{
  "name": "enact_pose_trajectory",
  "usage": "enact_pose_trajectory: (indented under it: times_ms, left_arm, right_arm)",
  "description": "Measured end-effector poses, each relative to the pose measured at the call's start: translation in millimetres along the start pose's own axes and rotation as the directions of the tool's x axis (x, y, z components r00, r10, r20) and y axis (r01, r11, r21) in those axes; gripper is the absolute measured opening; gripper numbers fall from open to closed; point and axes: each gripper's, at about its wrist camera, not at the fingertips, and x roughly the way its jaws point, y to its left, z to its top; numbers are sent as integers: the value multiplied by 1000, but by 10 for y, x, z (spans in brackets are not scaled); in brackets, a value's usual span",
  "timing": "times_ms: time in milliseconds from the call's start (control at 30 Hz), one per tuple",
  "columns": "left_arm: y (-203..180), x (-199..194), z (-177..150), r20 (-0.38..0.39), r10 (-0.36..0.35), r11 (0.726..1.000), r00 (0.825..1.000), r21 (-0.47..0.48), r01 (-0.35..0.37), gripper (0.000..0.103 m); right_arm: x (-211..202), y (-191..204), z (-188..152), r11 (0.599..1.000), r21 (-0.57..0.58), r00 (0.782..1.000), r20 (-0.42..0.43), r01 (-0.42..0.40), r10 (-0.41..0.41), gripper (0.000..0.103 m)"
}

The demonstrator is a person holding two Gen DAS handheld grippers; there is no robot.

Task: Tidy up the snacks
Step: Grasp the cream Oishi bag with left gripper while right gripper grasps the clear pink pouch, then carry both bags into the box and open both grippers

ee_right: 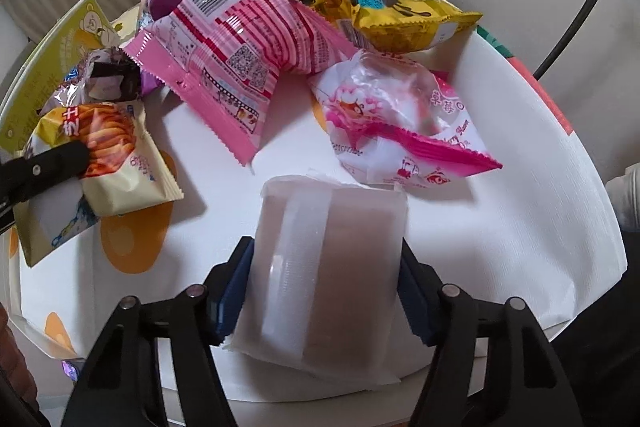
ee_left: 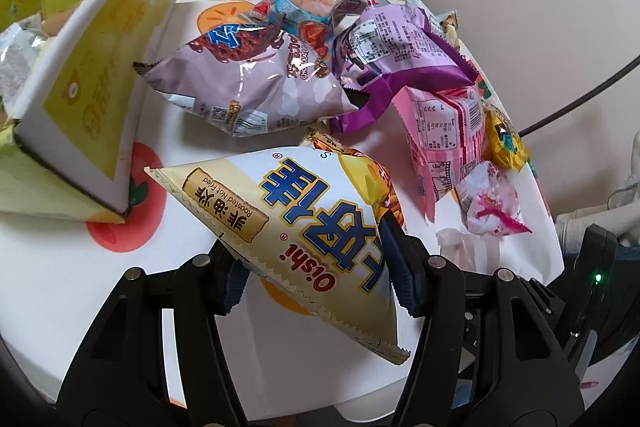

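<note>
The left gripper [ee_left: 316, 267] clamps the cream Oishi bag [ee_left: 304, 227], held just above the table [ee_left: 60, 287] beside the green box [ee_left: 80, 75]. The right gripper [ee_right: 324, 291] grips a frosted white packet [ee_right: 324, 267] at the table's near edge. The other snacks lie heaped behind: pink bag [ee_right: 240, 55], yellow bag [ee_right: 400, 15], purple bag [ee_left: 400, 67] and lilac bag [ee_left: 248, 83].

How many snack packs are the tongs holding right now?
2: the Oishi bag in the left tongs, the frosted white pack in the right tongs.
</note>
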Motion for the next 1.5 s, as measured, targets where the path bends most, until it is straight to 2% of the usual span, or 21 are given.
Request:
enact_pose_trajectory:
  times_ms: [167,467,767,1000,1133,1333,1500]
  left_arm:
    - [22,-103,-41,5,5,1000,1000,5,-5,56]
    - [116,-339,-148,20,23,1000,1000,-10,-23,56]
    - [146,-926,-127,105,46,999,993,-4,-46,56]
    - [372,-1471,161,230,64,998,971,-15,-62,56]
    - [608,-1692,415,271,76,997,960,-19,-74,56]
    - [1012,-1888,850,307,93,996,947,-20,-91,56]
    - [1486,-1910,1257,302,101,995,948,-36,-95,56]
  right_arm:
    - [-45,2,-1,999,9,999,3,-44,44,60]
    - [-190,259,99,993,-32,993,29,-111,112,60]
    - [-636,524,245,980,-115,980,94,-164,175,60]
    - [-1088,876,541,957,-208,953,179,-205,243,60]
    - [-1275,1196,716,946,-250,935,235,-207,267,60]
    - [-1434,1715,1063,929,-283,906,281,-237,317,60]
    - [-1436,2184,1370,915,-312,890,293,-257,350,60]
